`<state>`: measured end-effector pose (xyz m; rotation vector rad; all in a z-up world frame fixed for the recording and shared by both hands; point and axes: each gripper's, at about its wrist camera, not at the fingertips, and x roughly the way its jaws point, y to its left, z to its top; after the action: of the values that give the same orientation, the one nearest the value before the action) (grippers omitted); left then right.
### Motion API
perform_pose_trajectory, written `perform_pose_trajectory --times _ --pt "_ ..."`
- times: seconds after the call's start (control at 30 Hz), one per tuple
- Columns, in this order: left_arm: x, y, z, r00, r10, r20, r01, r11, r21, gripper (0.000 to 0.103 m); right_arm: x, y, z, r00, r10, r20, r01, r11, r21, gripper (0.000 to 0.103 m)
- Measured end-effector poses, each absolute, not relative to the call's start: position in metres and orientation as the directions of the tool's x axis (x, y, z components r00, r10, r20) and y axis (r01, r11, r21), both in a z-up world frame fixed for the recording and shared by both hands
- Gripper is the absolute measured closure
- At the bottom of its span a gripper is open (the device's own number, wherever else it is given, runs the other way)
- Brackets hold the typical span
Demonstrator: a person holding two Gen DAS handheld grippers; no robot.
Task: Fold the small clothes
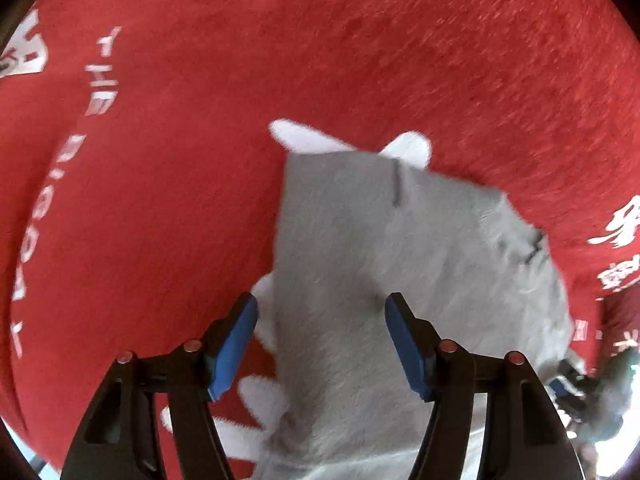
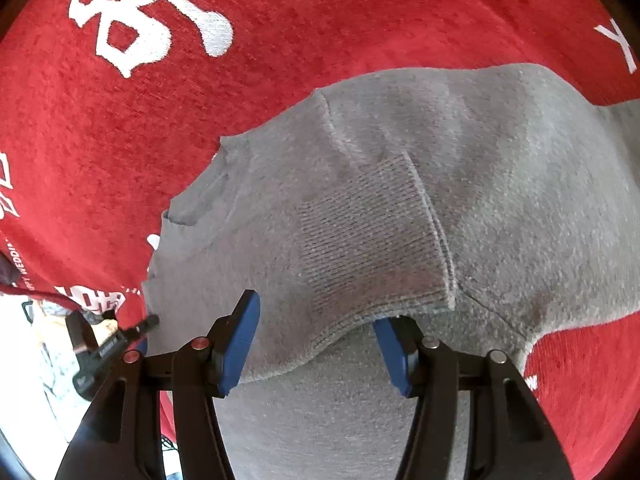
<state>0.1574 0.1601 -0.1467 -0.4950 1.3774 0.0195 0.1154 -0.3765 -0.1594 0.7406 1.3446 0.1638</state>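
Left wrist view: no container; grey garment (image 1: 400,264) spread flat on red cloth (image 1: 360,52) with white lettering, straight left edge running between the fingers. Broad bare red ahead and to the left. Left gripper (image 1: 321,340) spread wide above the grey fabric, holding nothing.

Right wrist view: same grey garment (image 2: 460,184), ribbed cuff (image 2: 372,248) folded over its middle, red cloth (image 2: 360,12) beyond. Right gripper (image 2: 316,344) spread wide, cuff hem draped over the right blue pad (image 2: 394,360), nothing pinched.

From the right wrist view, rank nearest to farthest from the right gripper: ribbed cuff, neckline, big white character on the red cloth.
1. Ribbed cuff, just ahead of the right gripper, its hem over the right jaw.
2. Neckline, ahead left.
3. Big white character, far upper left.
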Motion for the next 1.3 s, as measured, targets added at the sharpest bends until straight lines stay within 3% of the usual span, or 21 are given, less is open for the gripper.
perform_pose_trajectory --times 0.03,0.07,0.1,0.13,0.17,0.3,0.43,0.53,0.6,0.67,0.7,1.03,1.07,1.17,1.2,1.23,1.3 --pt "0.159 0.159 -0.145 0.216 -0.283 -0.935 -0.295 0.894 -0.338 0.055 0.118 -0.374 -0.160 0.249 0.512 -0.822 0.300 0.766 0.569 0.043" --pt "0.161 0.158 -0.145 0.213 -0.282 -0.935 -0.288 0.897 -0.336 0.079 0.118 -0.374 -0.160 0.250 0.508 -0.824 0.298 0.770 0.565 0.054" --pt "0.163 0.155 -0.145 0.202 -0.265 -0.943 -0.272 0.910 -0.314 0.086 0.118 -0.375 -0.160 0.244 0.507 -0.827 0.296 0.773 0.561 0.066" --pt "0.165 0.154 -0.144 0.205 -0.259 -0.944 -0.263 0.914 -0.308 0.090 0.119 -0.375 -0.160 0.235 0.502 -0.833 0.297 0.779 0.553 0.093" --pt "0.165 0.154 -0.141 0.215 -0.248 -0.945 -0.260 0.918 -0.300 0.094 0.119 -0.374 -0.160 0.231 0.495 -0.837 0.298 0.783 0.546 0.094" --pt "0.158 0.165 -0.129 0.282 -0.175 -0.943 -0.261 0.932 -0.251 0.094 0.126 -0.364 -0.143 0.277 0.531 -0.801 0.244 0.767 0.593 0.094" --pt "0.149 0.182 -0.146 0.268 -0.210 -0.940 -0.291 0.913 -0.286 0.094 0.137 -0.346 -0.138 0.274 0.518 -0.810 0.160 0.806 0.570 0.094" --pt "0.147 0.175 -0.145 0.289 -0.192 -0.938 -0.260 0.927 -0.270 0.093 0.136 -0.353 -0.163 0.234 0.488 -0.841 0.230 0.813 0.536 0.094" --pt "0.149 0.172 -0.142 0.272 -0.159 -0.949 -0.273 0.933 -0.234 0.080 0.131 -0.361 -0.176 0.232 0.509 -0.829 0.270 0.786 0.557 0.095" --pt "0.149 0.172 -0.139 0.254 -0.090 -0.963 -0.297 0.940 -0.166 0.049 0.127 -0.369 -0.177 0.252 0.530 -0.810 0.304 0.751 0.586 0.095" --pt "0.147 0.172 -0.134 0.252 -0.050 -0.966 -0.310 0.942 -0.129 0.045 0.125 -0.371 -0.175 0.254 0.525 -0.812 0.308 0.752 0.583 0.093" --pt "0.102 0.150 -0.093 0.253 -0.027 -0.967 -0.219 0.972 -0.085 0.044 0.099 -0.396 -0.146 0.219 0.470 -0.855 0.299 0.802 0.517 0.074" --pt "0.098 0.146 -0.095 0.245 -0.019 -0.969 -0.217 0.973 -0.074 0.044 0.095 -0.398 -0.145 0.218 0.471 -0.855 0.304 0.799 0.518 0.069" --pt "0.085 0.145 -0.116 0.171 0.040 -0.984 -0.222 0.975 0.001 0.044 0.081 -0.401 -0.142 0.208 0.486 -0.849 0.316 0.788 0.528 0.067" --pt "0.081 0.145 -0.124 0.154 0.056 -0.987 -0.215 0.976 0.022 0.042 0.077 -0.402 -0.142 0.203 0.487 -0.850 0.318 0.788 0.527 0.067" --pt "0.078 0.146 -0.127 0.158 0.062 -0.985 -0.214 0.976 0.027 0.033 0.073 -0.402 -0.142 0.199 0.486 -0.851 0.319 0.789 0.525 0.067" --pt "0.072 0.151 -0.123 0.170 0.070 -0.983 -0.220 0.975 0.031 0.030 0.065 -0.404 -0.141 0.194 0.483 -0.854 0.321 0.791 0.521 0.067"
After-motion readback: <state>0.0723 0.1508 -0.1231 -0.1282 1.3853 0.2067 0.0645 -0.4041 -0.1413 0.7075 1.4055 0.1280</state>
